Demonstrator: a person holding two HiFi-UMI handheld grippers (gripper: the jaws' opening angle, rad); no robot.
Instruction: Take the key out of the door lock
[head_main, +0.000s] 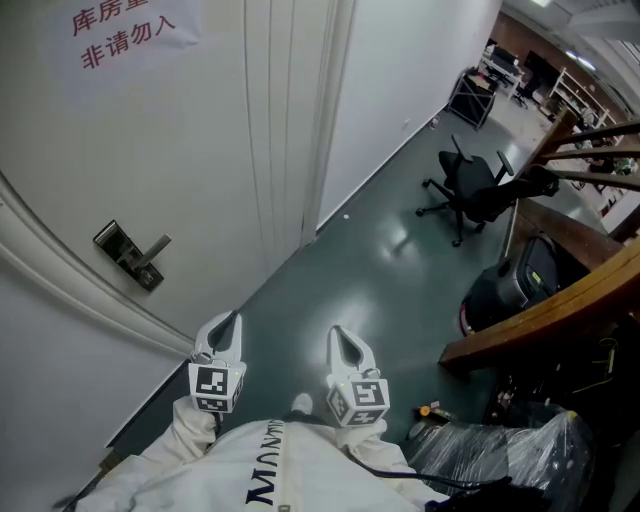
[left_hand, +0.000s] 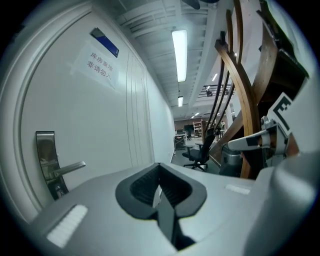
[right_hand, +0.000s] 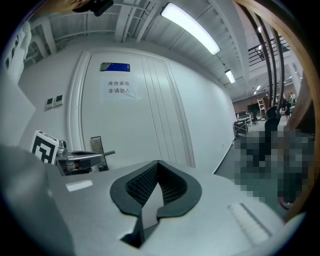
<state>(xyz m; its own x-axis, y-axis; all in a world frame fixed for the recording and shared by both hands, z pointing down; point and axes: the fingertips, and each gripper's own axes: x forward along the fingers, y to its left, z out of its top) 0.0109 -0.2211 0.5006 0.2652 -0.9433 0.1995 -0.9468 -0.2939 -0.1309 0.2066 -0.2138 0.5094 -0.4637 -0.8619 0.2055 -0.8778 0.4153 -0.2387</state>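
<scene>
The left gripper (head_main: 231, 320) has its two fingers pressed together, and nothing is between them. The right gripper (head_main: 341, 334) is the same: fingers closed tight and empty. Both are held side by side, near each other, with their tips pointing up and away from the person's white sleeves (head_main: 190, 440).

The lock (head_main: 128, 256) is a metal plate on the white door (head_main: 200, 180), up and to the left of the left gripper and well apart from it. A handle (head_main: 155, 246) sticks out from the plate. In the left gripper view a small dark bit (left_hand: 60, 190) sits under the handle. I cannot tell if it is the key.

A paper sign (head_main: 130, 30) is stuck high on the door. A black chair (head_main: 465, 190) stands far off on the green floor (head_main: 370, 260).
</scene>
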